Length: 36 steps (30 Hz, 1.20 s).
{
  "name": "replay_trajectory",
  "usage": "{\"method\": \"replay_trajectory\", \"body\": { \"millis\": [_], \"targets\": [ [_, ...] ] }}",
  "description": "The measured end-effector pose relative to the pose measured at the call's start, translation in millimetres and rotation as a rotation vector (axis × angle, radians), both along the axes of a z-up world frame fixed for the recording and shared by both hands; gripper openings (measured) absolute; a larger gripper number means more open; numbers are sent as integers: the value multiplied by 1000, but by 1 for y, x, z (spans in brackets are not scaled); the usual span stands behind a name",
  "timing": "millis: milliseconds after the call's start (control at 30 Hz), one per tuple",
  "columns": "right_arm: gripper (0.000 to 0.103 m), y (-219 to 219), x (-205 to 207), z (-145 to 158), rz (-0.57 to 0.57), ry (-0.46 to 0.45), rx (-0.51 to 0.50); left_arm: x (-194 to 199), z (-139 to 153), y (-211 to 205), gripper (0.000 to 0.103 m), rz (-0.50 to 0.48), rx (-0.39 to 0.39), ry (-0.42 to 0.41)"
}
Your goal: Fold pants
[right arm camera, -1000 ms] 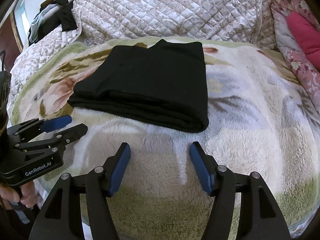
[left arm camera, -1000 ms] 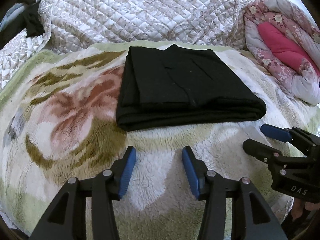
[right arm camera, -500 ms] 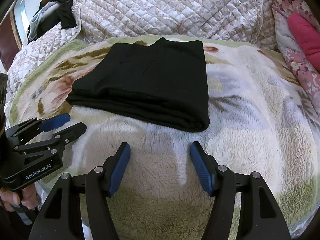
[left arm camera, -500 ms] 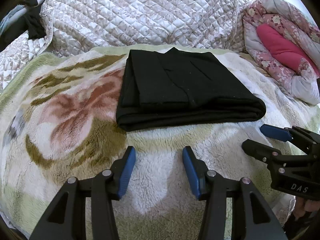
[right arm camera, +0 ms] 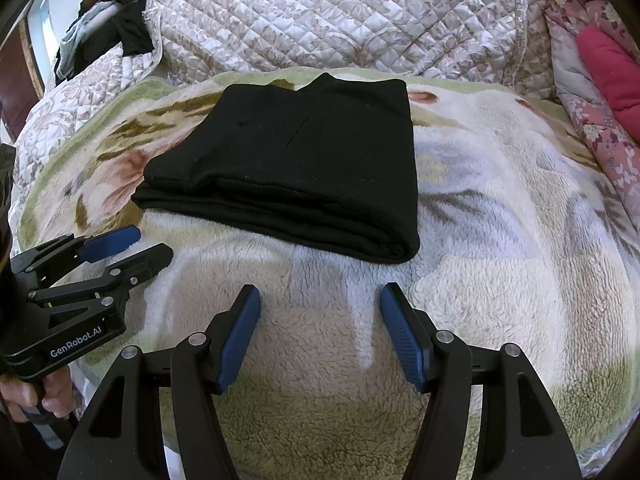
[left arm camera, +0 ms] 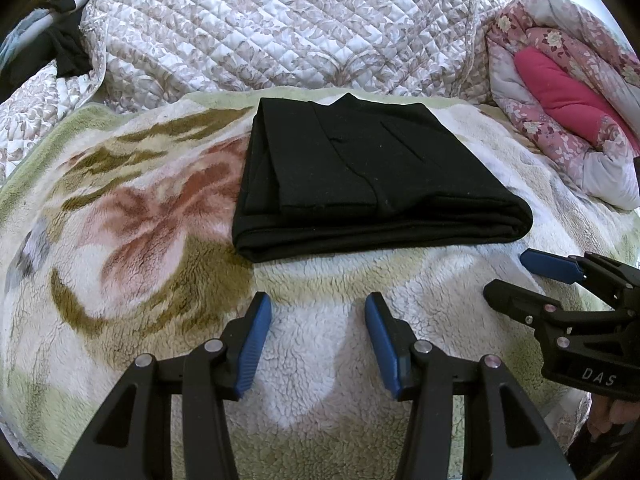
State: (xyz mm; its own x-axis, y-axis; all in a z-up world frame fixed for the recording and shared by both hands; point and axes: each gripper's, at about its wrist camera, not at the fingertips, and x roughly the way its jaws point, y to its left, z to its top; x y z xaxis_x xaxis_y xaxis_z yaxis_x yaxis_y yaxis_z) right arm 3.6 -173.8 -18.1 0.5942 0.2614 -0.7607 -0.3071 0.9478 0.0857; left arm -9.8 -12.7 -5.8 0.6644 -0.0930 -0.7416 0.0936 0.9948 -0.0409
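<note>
The black pants (left arm camera: 360, 176) lie folded into a neat rectangle on the fleece floral blanket (left arm camera: 132, 240); they also show in the right wrist view (right arm camera: 304, 168). My left gripper (left arm camera: 318, 312) is open and empty, a short way in front of the pants' near edge. It also shows at the left of the right wrist view (right arm camera: 148, 246). My right gripper (right arm camera: 320, 304) is open and empty, in front of the pants' near right corner. It shows at the right of the left wrist view (left arm camera: 508, 276).
A quilted beige bedspread (left arm camera: 288, 28) rises behind the blanket. A rolled pink floral quilt (left arm camera: 568, 92) lies at the right. Dark clothes (right arm camera: 124, 28) hang at the back left. The blanket's front edge drops off below the grippers.
Both grippers have drawn back a little from the pants and tilted slightly. The pants have not moved.
</note>
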Motion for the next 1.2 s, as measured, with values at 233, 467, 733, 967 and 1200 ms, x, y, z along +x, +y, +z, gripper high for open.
{"method": "replay_trajectory", "body": {
  "millis": [233, 467, 733, 967, 1200],
  "targets": [
    [63, 1, -1, -1, -1, 0, -1, 0, 0, 0, 52, 0, 0, 3],
    [63, 1, 0, 0, -3, 1, -2, 1, -1, 1, 52, -1, 1, 9],
    [63, 2, 0, 0, -5, 3, -3, 1, -1, 1, 52, -2, 2, 11],
    [63, 3, -1, -1, -4, 3, -4, 2, -1, 0, 52, -2, 3, 13],
    [63, 3, 0, -1, -3, 5, -6, 2, -1, 1, 52, -3, 2, 18]
  ]
}}
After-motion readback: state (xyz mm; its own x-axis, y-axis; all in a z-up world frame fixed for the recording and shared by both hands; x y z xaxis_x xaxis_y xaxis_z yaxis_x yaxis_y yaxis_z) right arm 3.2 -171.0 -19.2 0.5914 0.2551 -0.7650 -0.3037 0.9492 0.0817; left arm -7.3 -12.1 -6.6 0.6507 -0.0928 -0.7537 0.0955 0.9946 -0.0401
